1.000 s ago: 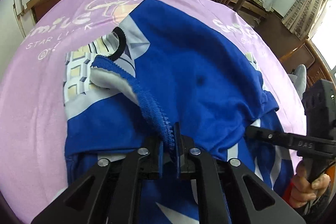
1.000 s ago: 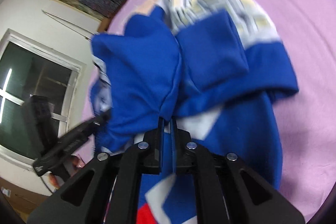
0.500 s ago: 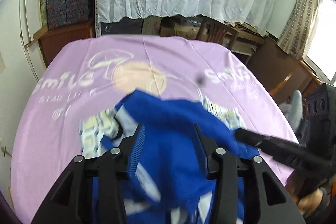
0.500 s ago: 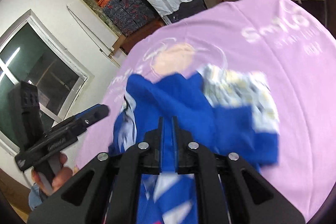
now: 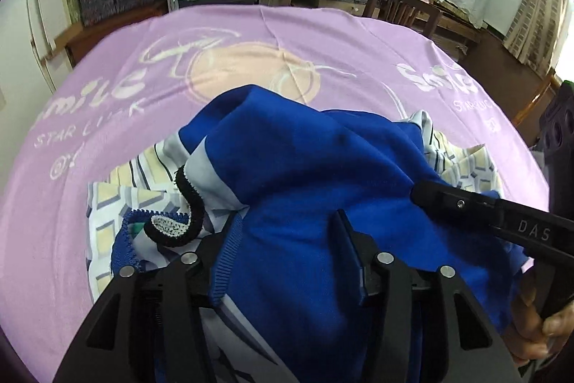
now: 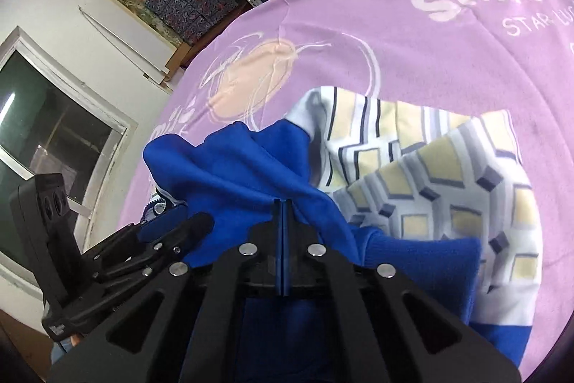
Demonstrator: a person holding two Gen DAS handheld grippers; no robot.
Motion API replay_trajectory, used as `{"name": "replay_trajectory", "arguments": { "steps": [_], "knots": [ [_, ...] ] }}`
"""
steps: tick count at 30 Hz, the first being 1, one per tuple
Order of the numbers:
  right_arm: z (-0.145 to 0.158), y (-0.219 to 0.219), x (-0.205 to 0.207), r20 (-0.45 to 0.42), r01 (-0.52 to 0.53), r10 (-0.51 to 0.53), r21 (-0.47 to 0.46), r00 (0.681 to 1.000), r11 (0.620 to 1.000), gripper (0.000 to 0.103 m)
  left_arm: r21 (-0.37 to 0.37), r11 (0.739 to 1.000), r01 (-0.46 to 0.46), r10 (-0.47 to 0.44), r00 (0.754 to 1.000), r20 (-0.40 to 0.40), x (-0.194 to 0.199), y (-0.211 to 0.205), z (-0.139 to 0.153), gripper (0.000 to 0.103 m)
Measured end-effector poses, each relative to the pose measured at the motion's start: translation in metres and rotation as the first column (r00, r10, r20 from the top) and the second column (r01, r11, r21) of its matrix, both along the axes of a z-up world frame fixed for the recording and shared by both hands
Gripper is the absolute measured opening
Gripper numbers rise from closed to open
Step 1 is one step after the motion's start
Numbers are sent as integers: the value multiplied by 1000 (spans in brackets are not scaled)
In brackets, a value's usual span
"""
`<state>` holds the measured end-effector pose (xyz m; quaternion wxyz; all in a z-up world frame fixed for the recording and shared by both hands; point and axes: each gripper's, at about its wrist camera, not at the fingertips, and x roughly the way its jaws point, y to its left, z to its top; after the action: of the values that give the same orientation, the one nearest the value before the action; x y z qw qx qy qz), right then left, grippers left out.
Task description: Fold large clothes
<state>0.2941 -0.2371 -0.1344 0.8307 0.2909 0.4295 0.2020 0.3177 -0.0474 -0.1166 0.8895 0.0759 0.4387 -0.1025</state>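
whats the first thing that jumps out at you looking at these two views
The bright blue sweater bunched in the middle of the lilac printed cloth, with its cream and grey geometric panel spread out on the right of the right wrist view. The right gripper is shut on a blue fold, while the left gripper has its jaws opening, blue fabric lying between them.

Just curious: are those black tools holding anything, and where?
The right tool pinches a fold of the blue knitted garment. The left tool's jaws are opening around it.
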Motion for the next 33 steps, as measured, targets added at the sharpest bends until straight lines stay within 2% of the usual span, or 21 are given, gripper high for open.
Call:
{"name": "replay_trajectory", "arguments": {
  "steps": [2,6,9,12,16,19,20,21,23,25,28,30,31,32,33],
  "knots": [
    [4,4,-4,26,-8,9,-47,1000,999,0,9,1000,0,0,1000,4,0,0,0,57],
    [13,0,-15,28,10,-8,-63,1000,998,0,-62,998,-19,16,999,-51,-5,8,14,56],
    [35,-5,-36,92,29,-21,-82,996,996,7,-92,996,16,-18,999,-27,-31,13,34,57],
    [49,-7,-63,127,17,-11,-51,992,999,12,-34,997,67,-69,997,-32,-55,6,31,57],
    [39,-2,-87,82,-31,33,-26,996,999,13,65,991,116,-114,993,-36,-82,-4,11,60],
    [20,-1,-89,-1,-45,45,-39,999,998,14,108,989,106,-106,994,-10,-86,-5,4,71],
    [10,-1,-84,-43,-48,47,-29,998,998,14,107,989,99,-98,995,-13,-83,-5,1,79],
    [5,-2,-80,-58,-50,50,-2,997,999,12,107,990,92,-91,996,-11,-80,-4,-1,88],
    [1,-9,-77,-75,-42,45,33,996,999,6,95,993,64,-64,998,-10,-73,2,-5,97],
    [0,-11,-79,-79,-36,40,53,996,998,6,44,998,52,-49,997,-53,-67,9,-4,97],
    [12,-20,-93,-56,-25,29,76,998,997,14,16,1000,27,-26,997,-69,-75,19,8,89],
    [26,-31,-112,-11,-7,7,64,1000,998,29,-3,1000,28,-28,999,-45,-87,29,22,88],
    [30,-35,-120,5,5,-5,49,1000,999,44,1,1000,22,-22,999,-30,-94,34,27,88],
    [37,-44,-133,31,26,-27,19,999,999,49,7,1000,15,-15,1000,-15,-100,41,32,88],
    [39,-50,-141,40,36,-36,8,999,999,49,10,1000,-1,1,1000,2,-107,51,38,88]
  ]
}}
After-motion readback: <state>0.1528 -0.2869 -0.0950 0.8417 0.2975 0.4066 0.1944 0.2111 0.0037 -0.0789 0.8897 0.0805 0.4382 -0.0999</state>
